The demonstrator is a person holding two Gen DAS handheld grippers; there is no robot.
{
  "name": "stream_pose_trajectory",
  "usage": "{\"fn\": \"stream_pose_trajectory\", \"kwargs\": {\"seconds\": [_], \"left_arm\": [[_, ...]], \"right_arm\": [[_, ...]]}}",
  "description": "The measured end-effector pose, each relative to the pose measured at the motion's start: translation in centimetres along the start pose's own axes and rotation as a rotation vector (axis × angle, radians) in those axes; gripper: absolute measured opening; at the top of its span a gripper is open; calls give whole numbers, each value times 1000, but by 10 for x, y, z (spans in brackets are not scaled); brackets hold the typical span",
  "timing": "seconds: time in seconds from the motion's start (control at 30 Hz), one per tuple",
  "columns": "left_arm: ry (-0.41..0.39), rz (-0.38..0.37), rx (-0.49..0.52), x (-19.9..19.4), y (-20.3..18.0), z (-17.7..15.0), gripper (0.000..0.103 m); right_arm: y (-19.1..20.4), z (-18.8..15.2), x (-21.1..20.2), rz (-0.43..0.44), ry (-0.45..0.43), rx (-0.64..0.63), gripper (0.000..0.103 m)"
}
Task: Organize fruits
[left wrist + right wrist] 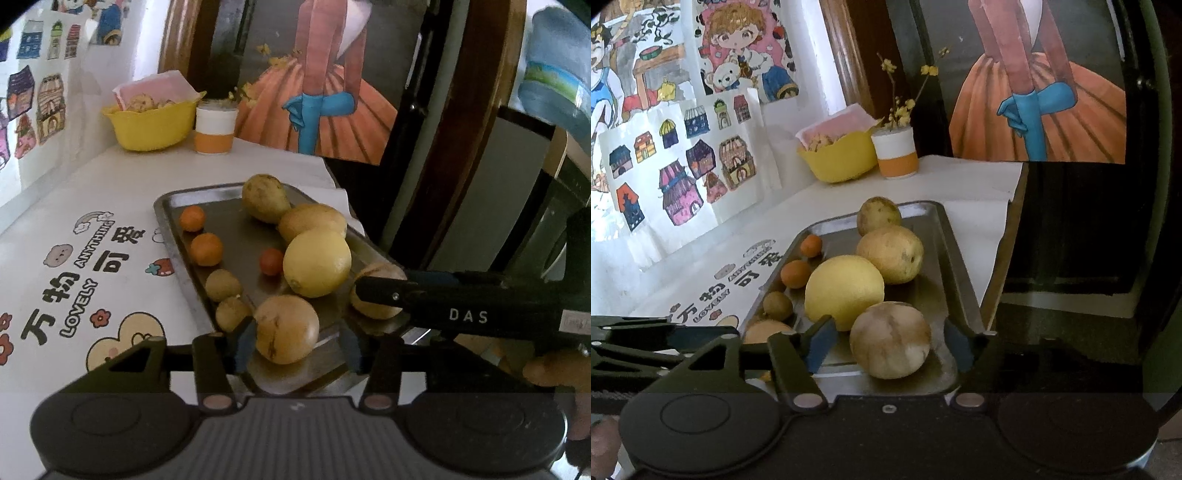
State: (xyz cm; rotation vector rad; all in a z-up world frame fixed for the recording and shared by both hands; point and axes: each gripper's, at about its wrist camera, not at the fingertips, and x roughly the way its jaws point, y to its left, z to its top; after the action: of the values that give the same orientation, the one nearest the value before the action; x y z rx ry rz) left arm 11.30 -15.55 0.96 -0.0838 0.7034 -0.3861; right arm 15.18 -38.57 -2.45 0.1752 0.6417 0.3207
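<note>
My left tongs (297,345) and right tongs (890,343) were matte black, blue-padded at the fingers (245,341), silver-screwed, one arm lettered "DAS".

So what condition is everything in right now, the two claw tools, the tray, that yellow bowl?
Left gripper: open, straddling a tan round fruit.
Right gripper: open, straddling a mottled brown fruit.
Metal tray: loaded with fruit.
Lemon: whole, resting in tray.
Yellow bowl: filled.

Lemon (317,261), pears (265,197), oranges (206,249) and kiwis (222,284) lie on a metal tray (168,206).
</note>
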Motion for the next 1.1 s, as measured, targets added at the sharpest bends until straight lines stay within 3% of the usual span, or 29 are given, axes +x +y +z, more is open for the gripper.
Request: {"fn": "stream_pose_trajectory", "kwargs": {"seconds": [0.4,0.53,1.1], "left_arm": [[-105,62,-103,-43,27,-4,98],[-128,91,-123,-58,36,-9,102],[-154,194,-120,-112,72,-48,103]], "right_arm": [[18,-4,-31,-27,-77,20,98],[34,-7,-41,-40,-97,-10,101],[115,-48,-81,-119,-138,-13,102]]}}
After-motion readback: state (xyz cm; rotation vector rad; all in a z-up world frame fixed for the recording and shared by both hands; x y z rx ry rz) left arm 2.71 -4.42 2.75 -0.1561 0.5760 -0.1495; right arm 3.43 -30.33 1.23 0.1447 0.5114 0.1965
